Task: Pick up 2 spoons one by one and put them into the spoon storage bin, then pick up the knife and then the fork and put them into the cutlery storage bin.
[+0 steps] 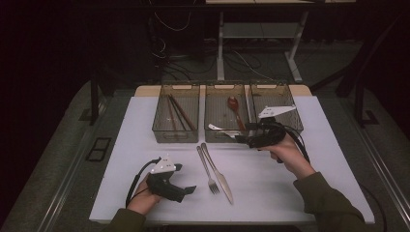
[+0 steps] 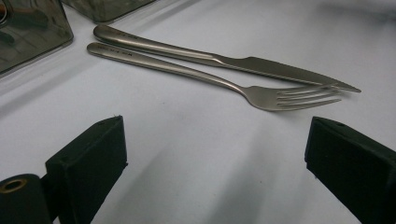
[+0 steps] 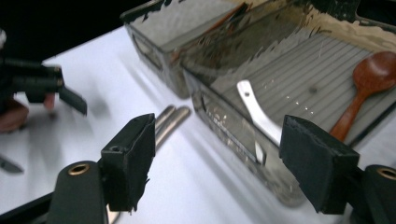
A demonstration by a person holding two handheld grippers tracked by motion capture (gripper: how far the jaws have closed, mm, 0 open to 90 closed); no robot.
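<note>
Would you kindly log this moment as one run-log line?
left gripper: open, near fork | right gripper: open, empty, at middle bin | knife: on table

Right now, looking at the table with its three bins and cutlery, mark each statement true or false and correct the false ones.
1. The fork and knife lie side by side on the table. True.
2. The wooden spoon lies in the left bin. False: it is in the middle bin.
3. The right gripper grips the white spoon. False: its jaws are open and empty.
4. The chopsticks lie in the left bin. True.
5. The left gripper holds the fork. False: it is open, short of the fork.
</note>
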